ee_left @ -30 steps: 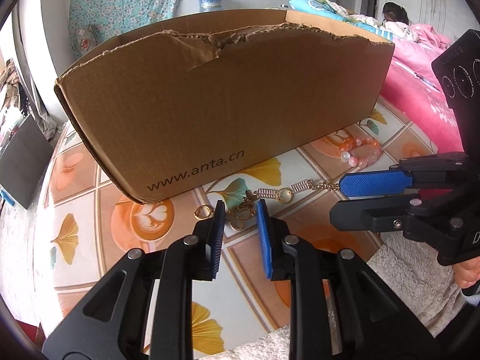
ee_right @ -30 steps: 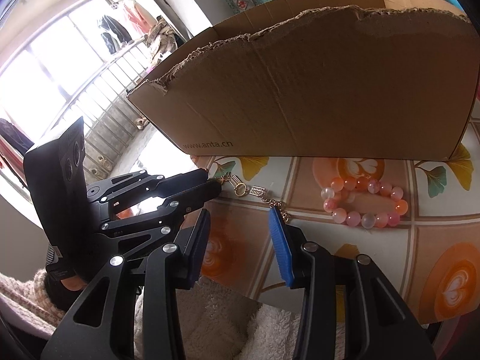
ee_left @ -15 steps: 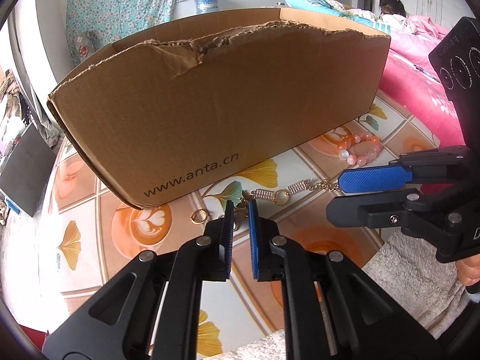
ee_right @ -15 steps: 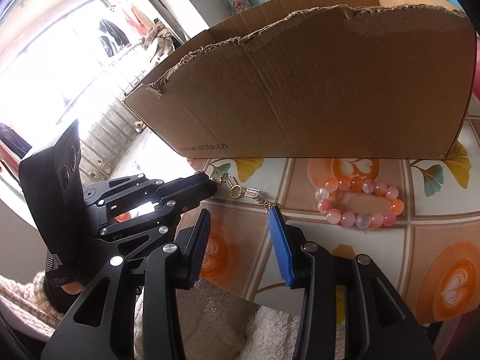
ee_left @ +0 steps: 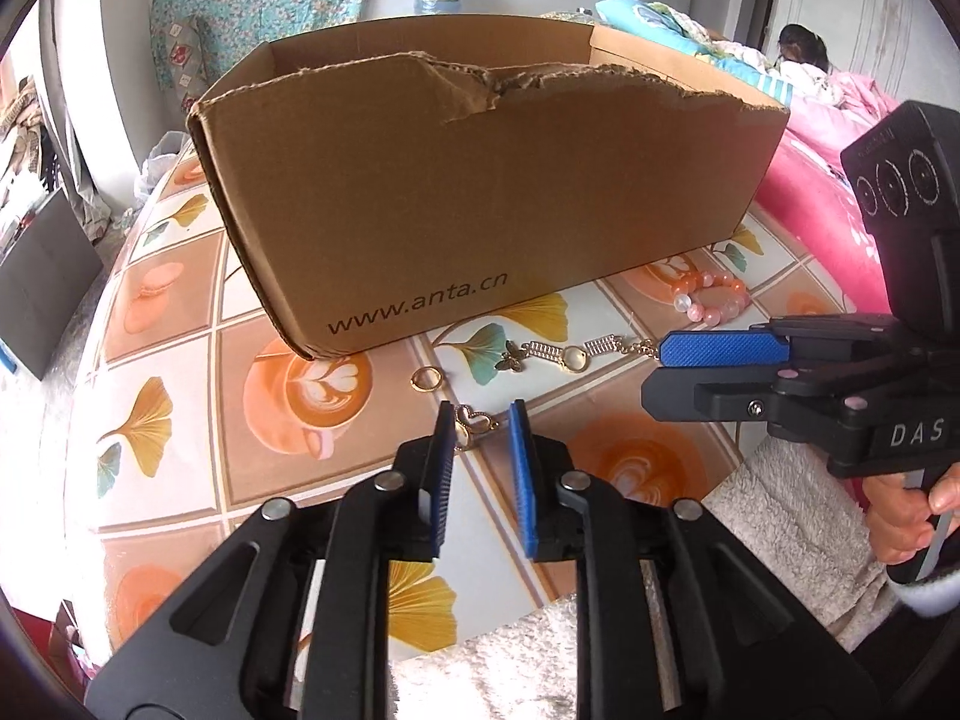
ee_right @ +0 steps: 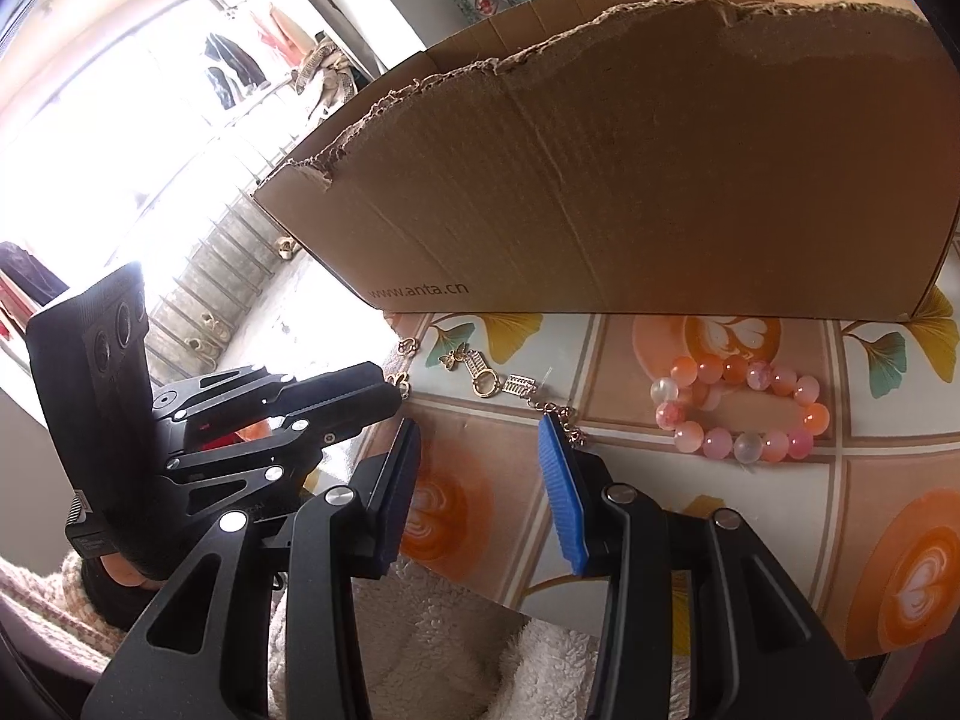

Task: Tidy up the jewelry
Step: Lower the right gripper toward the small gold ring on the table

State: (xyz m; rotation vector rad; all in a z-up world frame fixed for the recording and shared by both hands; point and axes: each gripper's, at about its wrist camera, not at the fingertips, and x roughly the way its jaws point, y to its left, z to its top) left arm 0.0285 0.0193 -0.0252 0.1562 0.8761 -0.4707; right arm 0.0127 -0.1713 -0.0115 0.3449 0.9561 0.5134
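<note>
A gold heart charm (ee_left: 475,420) lies on the patterned tablecloth between the tips of my left gripper (ee_left: 480,420), whose jaws are opening; the pads do not press on it. A gold ring (ee_left: 427,379) sits just beyond. A gold chain bracelet (ee_left: 564,354) with a butterfly runs right to my right gripper (ee_left: 654,373), its end beside the blue finger. In the right wrist view the right gripper (ee_right: 480,438) is open and empty, with the chain (ee_right: 486,381) ahead and the left gripper (ee_right: 393,390) at left. A pink bead bracelet (ee_right: 744,408) lies to the right.
A torn brown cardboard box (ee_left: 480,210) with an open top stands just behind the jewelry. The table (ee_left: 180,360) drops off at the left and near edges. Fluffy white fabric (ee_left: 480,660) lies below the grippers. Pink bedding (ee_left: 828,192) is at far right.
The left jaws narrowed around the chain's end, then spread again. The left gripper drew back and the heart charm now lies apart from the chain. The right gripper stayed put.
</note>
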